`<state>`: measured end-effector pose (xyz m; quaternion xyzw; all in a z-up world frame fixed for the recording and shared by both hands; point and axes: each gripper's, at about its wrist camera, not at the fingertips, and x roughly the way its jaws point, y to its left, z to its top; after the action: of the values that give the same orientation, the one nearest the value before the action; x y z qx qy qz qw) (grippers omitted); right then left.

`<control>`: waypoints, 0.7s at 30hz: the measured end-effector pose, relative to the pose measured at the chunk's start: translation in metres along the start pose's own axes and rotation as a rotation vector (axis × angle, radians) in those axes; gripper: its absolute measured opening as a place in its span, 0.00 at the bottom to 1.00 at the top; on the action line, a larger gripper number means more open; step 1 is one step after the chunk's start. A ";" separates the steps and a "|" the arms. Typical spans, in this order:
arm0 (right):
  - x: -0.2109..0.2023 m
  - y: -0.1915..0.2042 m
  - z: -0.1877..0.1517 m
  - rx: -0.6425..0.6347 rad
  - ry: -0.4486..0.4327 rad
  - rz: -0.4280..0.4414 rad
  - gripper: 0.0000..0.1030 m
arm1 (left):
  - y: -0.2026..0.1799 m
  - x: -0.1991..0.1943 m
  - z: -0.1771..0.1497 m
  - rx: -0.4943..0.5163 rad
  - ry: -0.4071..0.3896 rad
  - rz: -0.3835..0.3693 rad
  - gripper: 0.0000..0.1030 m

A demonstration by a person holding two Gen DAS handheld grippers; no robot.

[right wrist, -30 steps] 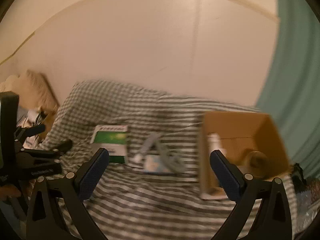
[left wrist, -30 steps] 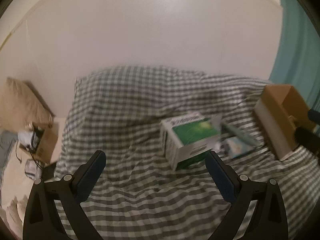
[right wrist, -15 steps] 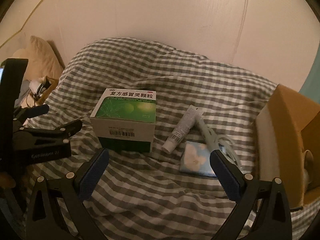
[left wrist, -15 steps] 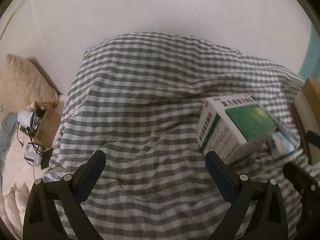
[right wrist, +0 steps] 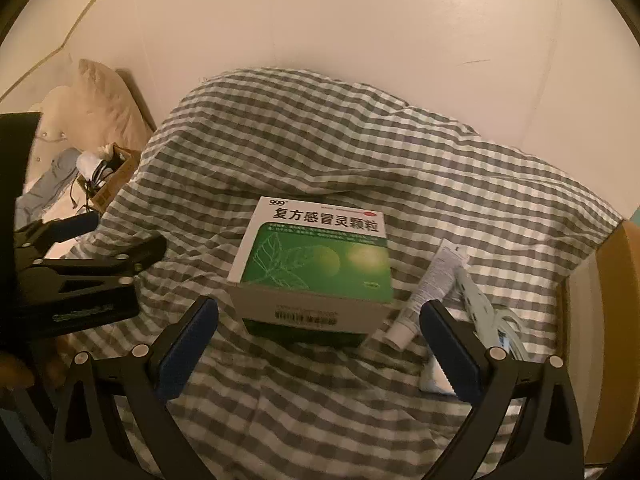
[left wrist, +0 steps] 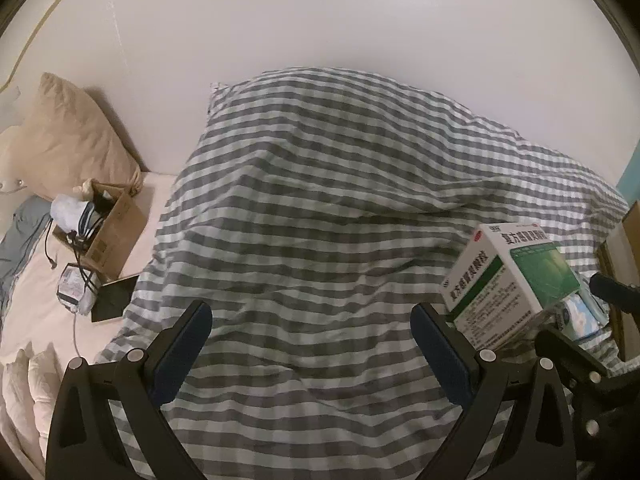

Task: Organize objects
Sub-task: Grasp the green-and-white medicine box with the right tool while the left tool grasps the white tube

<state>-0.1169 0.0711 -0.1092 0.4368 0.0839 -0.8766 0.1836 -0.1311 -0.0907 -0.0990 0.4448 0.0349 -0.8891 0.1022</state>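
A green and white medicine box (right wrist: 316, 268) lies on the grey checked blanket (right wrist: 320, 152). It also shows in the left wrist view (left wrist: 508, 280) at the right. My right gripper (right wrist: 318, 344) is open and empty, just in front of the box, jaws wide on either side of it. A white tube (right wrist: 428, 296), a white power strip (right wrist: 484, 316) and a small blue packet (right wrist: 434, 376) lie right of the box. My left gripper (left wrist: 310, 344) is open and empty over bare blanket, left of the box.
A brown cardboard box (right wrist: 600, 320) stands at the right edge of the bed. A tan pillow (left wrist: 72, 148) and a small carton of cables (left wrist: 104, 228) sit at the left by the wall. The left gripper shows in the right wrist view (right wrist: 80, 272).
Both grippers moved left and down toward the blanket. The medicine box now sits between the right gripper's jaws in view; the cardboard box slid to the right edge.
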 end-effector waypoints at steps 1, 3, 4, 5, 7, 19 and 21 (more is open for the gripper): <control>0.003 0.001 0.001 0.000 0.005 -0.003 0.98 | 0.001 0.000 0.000 -0.004 0.001 -0.005 0.99; 0.010 0.001 0.002 0.002 0.023 -0.001 0.98 | 0.003 0.000 -0.001 -0.009 0.003 -0.015 0.99; 0.013 0.002 0.003 0.003 0.027 0.002 0.98 | 0.003 0.001 -0.001 -0.007 0.006 -0.018 0.99; 0.015 0.003 0.004 0.006 0.030 0.003 0.98 | 0.003 0.002 -0.002 -0.004 0.008 -0.020 0.99; 0.020 0.004 0.005 0.008 0.038 -0.002 0.98 | 0.002 0.003 -0.003 -0.001 0.012 -0.021 0.99; -0.003 -0.001 0.004 0.000 -0.029 -0.056 0.90 | -0.014 -0.001 -0.006 0.035 0.020 -0.025 0.99; -0.028 -0.015 0.004 0.019 -0.074 -0.096 0.90 | -0.028 -0.005 -0.006 0.053 0.019 -0.052 0.99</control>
<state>-0.1103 0.0907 -0.0851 0.4014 0.0897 -0.9007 0.1399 -0.1293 -0.0617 -0.0999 0.4547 0.0237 -0.8878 0.0667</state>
